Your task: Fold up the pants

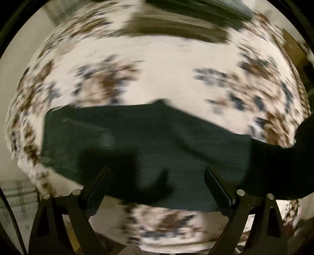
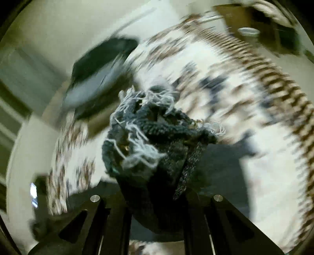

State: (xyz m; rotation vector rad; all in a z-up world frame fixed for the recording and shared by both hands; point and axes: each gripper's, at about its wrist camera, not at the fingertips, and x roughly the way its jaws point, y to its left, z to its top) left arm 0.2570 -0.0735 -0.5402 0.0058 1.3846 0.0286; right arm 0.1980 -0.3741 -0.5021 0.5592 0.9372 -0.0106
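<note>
The dark green-black pants [image 1: 149,145] lie spread across a white bedspread with brown and blue flower print [image 1: 157,74]. My left gripper [image 1: 157,176] is open and empty, its fingers hovering over the near edge of the pants. My right gripper [image 2: 157,196] is shut on a bunched, frayed hem of the pants [image 2: 157,133], held up off the bed with pale loose threads sticking out. The rest of the fabric hangs down between the fingers. Both views are blurred by motion.
The patterned bedspread [image 2: 225,98] fills most of both views. A dark folded item [image 2: 102,64] lies on it farther off in the right wrist view; dark shapes [image 1: 196,17] sit at the far edge in the left wrist view. Pale walls surround the bed.
</note>
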